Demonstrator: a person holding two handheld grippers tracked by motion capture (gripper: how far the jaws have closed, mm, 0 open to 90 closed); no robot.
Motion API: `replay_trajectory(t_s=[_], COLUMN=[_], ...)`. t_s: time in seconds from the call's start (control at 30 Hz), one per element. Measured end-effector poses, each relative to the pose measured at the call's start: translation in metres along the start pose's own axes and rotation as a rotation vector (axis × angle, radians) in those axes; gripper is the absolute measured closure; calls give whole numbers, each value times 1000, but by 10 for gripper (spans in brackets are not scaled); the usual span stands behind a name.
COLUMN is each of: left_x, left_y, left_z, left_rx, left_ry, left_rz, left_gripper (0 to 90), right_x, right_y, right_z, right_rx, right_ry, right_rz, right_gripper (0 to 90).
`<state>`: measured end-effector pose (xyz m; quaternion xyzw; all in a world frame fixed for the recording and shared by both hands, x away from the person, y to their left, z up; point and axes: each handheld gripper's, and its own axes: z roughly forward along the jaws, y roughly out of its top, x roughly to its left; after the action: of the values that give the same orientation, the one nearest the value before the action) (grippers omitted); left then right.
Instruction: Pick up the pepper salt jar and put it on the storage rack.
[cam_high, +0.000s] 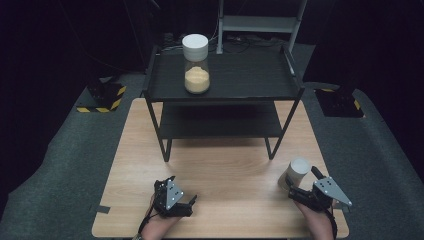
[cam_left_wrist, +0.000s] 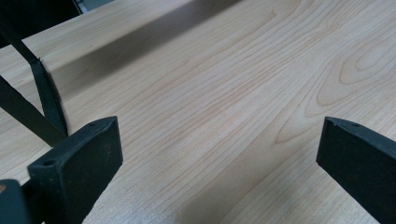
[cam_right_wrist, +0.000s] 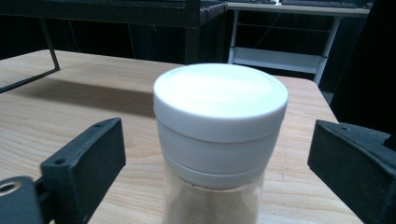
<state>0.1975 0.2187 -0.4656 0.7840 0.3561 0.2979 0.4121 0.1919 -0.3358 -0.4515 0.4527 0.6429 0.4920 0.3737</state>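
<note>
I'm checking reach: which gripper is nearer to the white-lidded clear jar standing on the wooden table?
Right. The right gripper has the white-lidded clear jar between its open jaws, pads apart from it. The left gripper sits far across the wooden table.

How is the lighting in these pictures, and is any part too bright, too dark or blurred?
High view: the wooden table is lit evenly, the surroundings fall into near black. Right gripper view: the white lid of the near jar glares and loses detail on top; the background is dim. Left gripper view: the wood grain is sharp, the black shelf leg looks slightly smeared, and a broad soft shadow crosses the table.
</note>
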Motion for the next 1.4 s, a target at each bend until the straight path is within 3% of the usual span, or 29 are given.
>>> replay_trajectory(t_s=[0.17, 0.3, 0.73, 1.4], left_x=[0, 0, 0, 0], left_y=[0, 0, 0, -1], left_z=[0, 0, 0, -1], left_rx=[0, 0, -2, -3], left_ry=[-1, 0, 1, -1], left_rz=[0, 1, 1, -7], left_gripper=[7, 7, 6, 7], right_x=[-3, -9, -10, -7], right_y=[-3, -7, -11, -15], right_z=[2, 4, 8, 9], right_rx=[5, 3, -15, -35], right_ry=[5, 35, 43, 32], right_rz=[15, 30, 37, 35], right_gripper=[111, 206, 315, 338])
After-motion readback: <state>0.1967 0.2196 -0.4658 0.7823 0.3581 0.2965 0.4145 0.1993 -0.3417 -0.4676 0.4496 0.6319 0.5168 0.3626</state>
